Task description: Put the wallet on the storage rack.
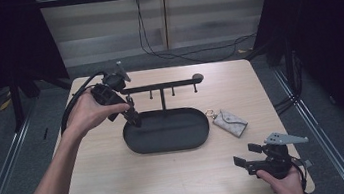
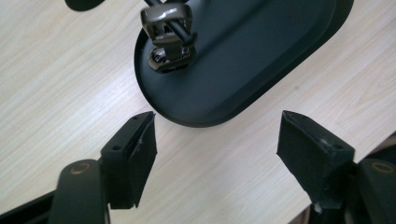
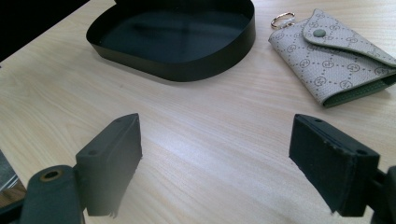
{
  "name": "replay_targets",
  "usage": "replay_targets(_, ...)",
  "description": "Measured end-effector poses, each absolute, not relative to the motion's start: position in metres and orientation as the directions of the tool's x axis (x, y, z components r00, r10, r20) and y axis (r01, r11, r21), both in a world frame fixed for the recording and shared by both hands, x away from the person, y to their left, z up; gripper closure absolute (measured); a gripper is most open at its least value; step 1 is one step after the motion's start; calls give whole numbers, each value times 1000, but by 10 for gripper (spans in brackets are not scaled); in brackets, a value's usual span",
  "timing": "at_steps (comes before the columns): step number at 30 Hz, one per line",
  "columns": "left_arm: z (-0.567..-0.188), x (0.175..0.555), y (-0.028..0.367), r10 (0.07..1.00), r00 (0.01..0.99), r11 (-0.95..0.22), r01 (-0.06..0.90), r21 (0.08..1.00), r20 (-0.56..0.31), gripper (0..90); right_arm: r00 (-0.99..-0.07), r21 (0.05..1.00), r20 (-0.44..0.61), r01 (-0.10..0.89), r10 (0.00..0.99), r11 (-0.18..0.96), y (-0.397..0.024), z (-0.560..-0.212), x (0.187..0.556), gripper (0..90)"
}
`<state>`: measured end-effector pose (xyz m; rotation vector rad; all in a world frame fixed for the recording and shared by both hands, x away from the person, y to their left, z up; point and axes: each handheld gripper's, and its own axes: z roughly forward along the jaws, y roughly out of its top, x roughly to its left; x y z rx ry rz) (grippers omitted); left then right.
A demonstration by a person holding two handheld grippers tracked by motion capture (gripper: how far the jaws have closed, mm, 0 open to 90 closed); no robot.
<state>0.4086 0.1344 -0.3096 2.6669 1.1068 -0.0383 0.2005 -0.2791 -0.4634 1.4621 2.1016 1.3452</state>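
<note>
Nearest to me, at the table's near right corner, the right gripper (image 1: 246, 156) rests low over the wood in the person's right hand, jaws spread wide with nothing between them. Its own view looks across bare tabletop toward the oval black tray (image 3: 187, 70) on the far left and a monogram-patterned key pouch (image 3: 336, 56) on the far right, and there you can make out the pouch's snap button and gold ring, details too small to read from above.

From the high view the pouch (image 1: 229, 121) lies just right of the tray (image 1: 165, 140), close but apart from it. That view also gives the whole stand: a post rising from the tray to a horizontal bar with pegs (image 1: 161, 85). The left gripper (image 1: 131, 113) is held at the bar's left end, over the tray's far left rim.

Left gripper view adds what the overhead cannot: a dark metal clasp with black cord (image 2: 167, 39) hanging over the tray (image 2: 261, 56), clear of the pads. Those jaws stand open and empty, with pale tabletop and the tray's rim showing between them. No earlier moment is on hand to compare
</note>
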Motion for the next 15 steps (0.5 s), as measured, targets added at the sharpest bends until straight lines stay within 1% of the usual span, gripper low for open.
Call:
replay_targets(3, -312, 402, 140, 683, 716, -676, 694, 248, -142, 233, -466, 788, 284, 611, 838, 73, -279, -464, 201, 172)
replay_targets(5, -313, 397, 143, 662, 732, -684, 679, 267, -162, 184, -469, 790, 278, 608, 838, 78, -279, -464, 200, 172)
replay_targets(6, -313, 395, 145, 652, 738, -686, 672, 278, -173, 174, -468, 791, 281, 607, 838, 74, -279, -463, 200, 172)
replay_targets(9, -315, 388, 147, 646, 746, -688, 660, 302, -160, 189, -466, 791, 278, 607, 840, 75, -279, -464, 200, 172)
replay_targets(15, -329, 376, 155, 631, 756, -681, 648, 341, -175, 184, -462, 790, 280, 609, 841, 72, -280, -464, 200, 171)
